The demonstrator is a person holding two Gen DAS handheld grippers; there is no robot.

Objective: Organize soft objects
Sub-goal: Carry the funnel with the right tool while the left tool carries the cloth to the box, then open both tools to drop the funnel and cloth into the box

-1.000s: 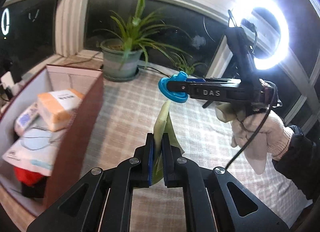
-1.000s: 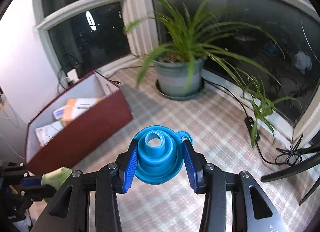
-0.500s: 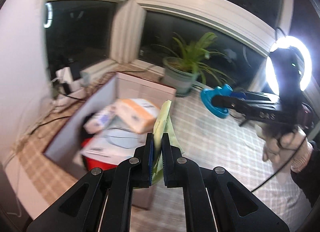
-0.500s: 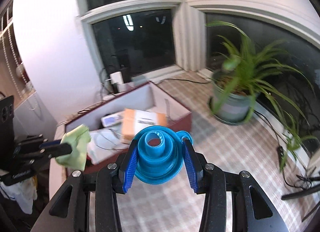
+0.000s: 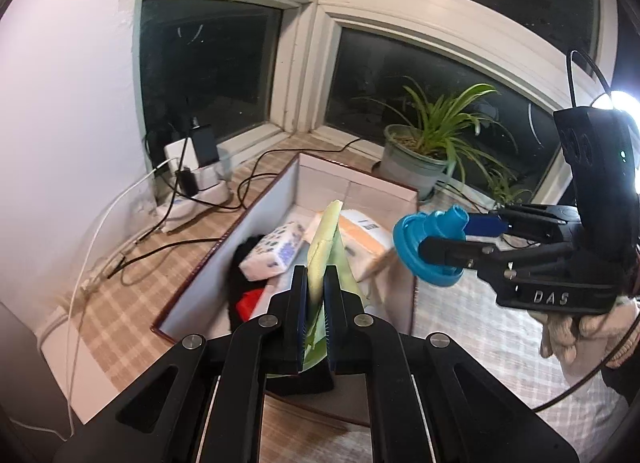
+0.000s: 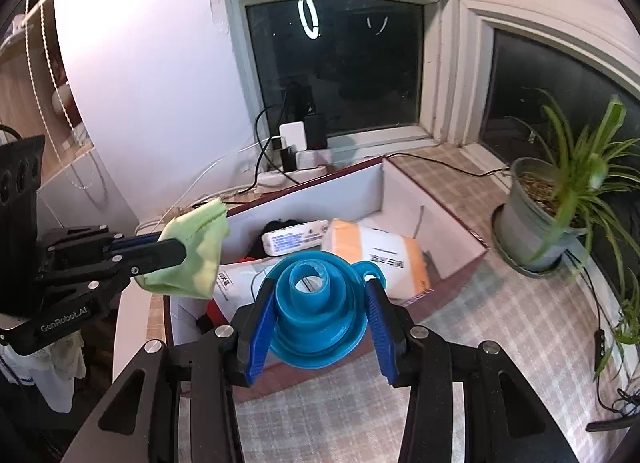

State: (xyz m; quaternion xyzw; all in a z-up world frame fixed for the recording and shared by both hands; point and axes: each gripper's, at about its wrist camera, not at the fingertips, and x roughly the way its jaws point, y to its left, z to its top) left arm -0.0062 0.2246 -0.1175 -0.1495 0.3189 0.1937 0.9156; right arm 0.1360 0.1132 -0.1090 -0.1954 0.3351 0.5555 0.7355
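My left gripper (image 5: 316, 273) is shut on a folded light-green cloth (image 5: 327, 229) that stands up between its pads, above the near end of an open maroon box (image 5: 356, 183). The right wrist view shows that same left gripper (image 6: 172, 247) holding the cloth (image 6: 194, 253) over the box's left corner (image 6: 320, 195). My right gripper (image 6: 320, 288) is shut on a blue collapsible funnel (image 6: 316, 315), gripped by its sides. From the left wrist view the funnel (image 5: 414, 253) hangs at the box's right edge. An orange tissue pack (image 6: 380, 259) and a white-and-blue pack (image 6: 296, 241) lie inside.
A potted spider plant (image 5: 416, 159) stands beyond the box by the window. A power strip with chargers and cables (image 5: 192, 183) sits in the window corner. A gloved hand (image 5: 568, 331) holds the right gripper. Checked cloth (image 6: 500, 327) covers the surface.
Both grippers have swung left, away from the plant and over to the box. The cloth and the funnel stay gripped as before.
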